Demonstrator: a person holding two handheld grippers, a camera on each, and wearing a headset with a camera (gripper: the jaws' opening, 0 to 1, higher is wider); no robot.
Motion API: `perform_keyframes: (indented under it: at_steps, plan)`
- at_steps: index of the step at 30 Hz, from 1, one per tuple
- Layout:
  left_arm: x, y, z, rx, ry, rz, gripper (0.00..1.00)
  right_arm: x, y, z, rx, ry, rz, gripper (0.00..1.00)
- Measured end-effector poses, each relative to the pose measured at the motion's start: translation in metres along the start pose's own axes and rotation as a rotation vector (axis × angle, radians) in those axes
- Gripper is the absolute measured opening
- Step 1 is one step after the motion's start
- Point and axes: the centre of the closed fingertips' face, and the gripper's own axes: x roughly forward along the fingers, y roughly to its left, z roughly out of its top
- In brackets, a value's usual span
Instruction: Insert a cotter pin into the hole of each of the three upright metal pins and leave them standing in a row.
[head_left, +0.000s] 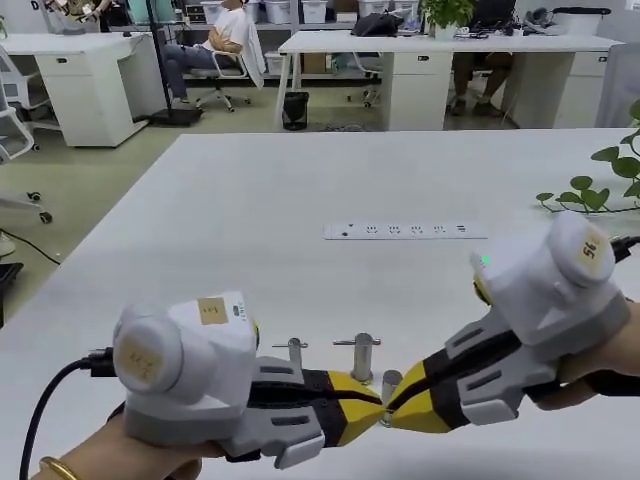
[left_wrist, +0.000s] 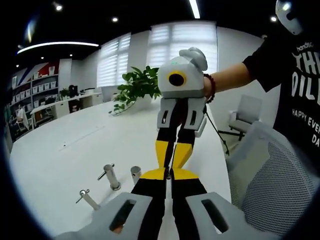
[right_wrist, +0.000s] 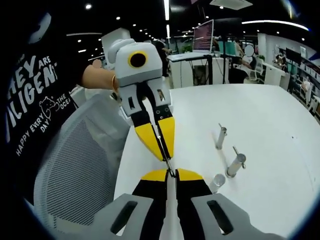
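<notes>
**White office table: claws tip to tip, lower centre**

On the table (head_left: 250, 200), the left gripper (head_left: 376, 404) and right gripper (head_left: 393, 408) are both clenched, nose to nose. A thin cotter pin (right_wrist: 165, 155) is pinched between their tips. The bare pin (head_left: 391, 382) stands just behind the tips. Two pinned ones (head_left: 295, 350) (head_left: 362, 352) are up-left of it, in a row.

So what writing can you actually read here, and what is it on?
"HAPPY EVERY": black T-shirt, cut off at the edge.
"HEY ARE": same shirt, first letters hidden.
"THE OCEA": same shirt, cut off.
Round sticker on the right gripper: two digits, too blurred.
Yellow stickers on the left gripper: unreadable.
Power strip markings: too small.
</notes>
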Motion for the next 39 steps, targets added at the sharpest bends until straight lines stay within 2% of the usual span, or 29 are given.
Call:
perform_keyframes:
  at_steps: [3,5,9,12,16,20,24,31,34,39]
  plan:
    - [0.000,-0.001,0.000,-0.006,-0.003,-0.005,0.00,0.000,0.001,0.000,0.001,0.004,0.008,0.00]
    - [-0.001,-0.001,0.000,-0.030,-0.003,-0.004,0.00,0.000,0.002,-0.001,-0.001,0.005,0.009,0.00]
    - [0.000,0.000,-0.001,-0.043,-0.005,0.005,0.00,0.001,0.001,-0.002,-0.033,0.013,-0.001,0.00]
    - [0.003,0.000,-0.005,-0.040,0.004,0.014,0.00,0.002,0.001,-0.006,-0.088,0.045,-0.013,0.00]
    - [0.004,0.003,-0.008,-0.052,0.005,0.031,0.01,0.004,0.000,-0.009,-0.123,0.081,-0.032,0.00]
    - [0.005,0.008,-0.009,-0.055,0.004,0.064,0.04,0.005,-0.003,-0.011,-0.152,0.099,-0.048,0.00]
    - [0.008,0.012,-0.009,-0.067,-0.016,0.100,0.05,0.003,-0.008,-0.012,-0.174,0.113,-0.071,0.00]
    - [0.015,0.014,-0.012,-0.064,-0.022,0.150,0.16,-0.004,-0.018,-0.022,-0.197,0.163,-0.120,0.00]
    - [0.016,0.022,-0.013,-0.032,-0.020,0.218,0.21,-0.008,-0.025,-0.027,-0.194,0.181,-0.142,0.00]
    - [0.020,0.027,-0.017,-0.041,-0.020,0.277,0.25,-0.014,-0.036,-0.037,-0.194,0.221,-0.180,0.00]
